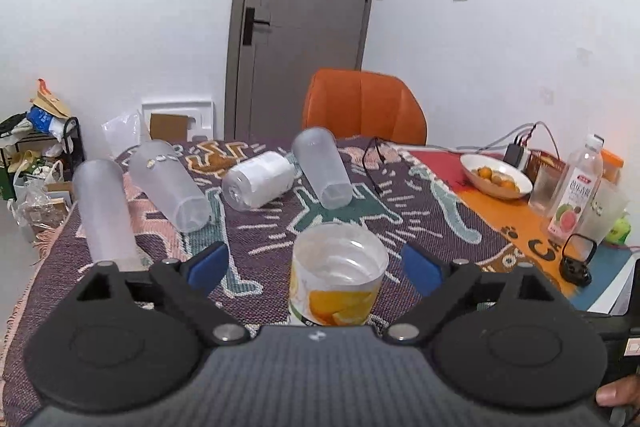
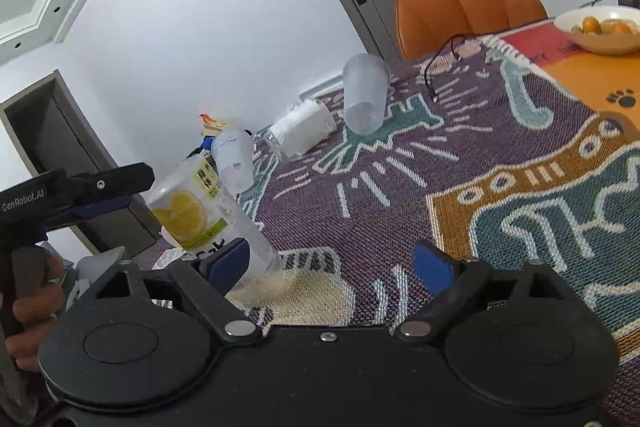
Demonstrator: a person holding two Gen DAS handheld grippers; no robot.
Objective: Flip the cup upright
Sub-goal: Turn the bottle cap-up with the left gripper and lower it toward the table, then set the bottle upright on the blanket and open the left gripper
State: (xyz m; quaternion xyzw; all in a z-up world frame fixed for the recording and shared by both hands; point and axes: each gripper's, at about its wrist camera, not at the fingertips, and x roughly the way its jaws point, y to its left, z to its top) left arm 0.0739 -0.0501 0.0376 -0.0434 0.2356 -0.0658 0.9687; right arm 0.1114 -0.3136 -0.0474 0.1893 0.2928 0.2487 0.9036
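The left claw [image 1: 316,267] gapes wide around the lemon-label cup [image 1: 338,277], pads not touching it; the cup stands upright (mouth up) on the patterned bench [image 1: 420,227]. The right claw [image 2: 332,263] is spread open, empty, just beside it.

Bright, even indoor light fills both views, and shadows on the counter [image 1: 260,239] stay soft and faint. Fisheye distortion bends the door [image 1: 304,15] and darkens the corners. Focus is slightly soft throughout.

The left black two-finger claw [image 1: 316,267] is standing wide open; the right black two-finger claw [image 2: 332,263] is likewise spreading its blue pads [image 2: 432,263] apart.
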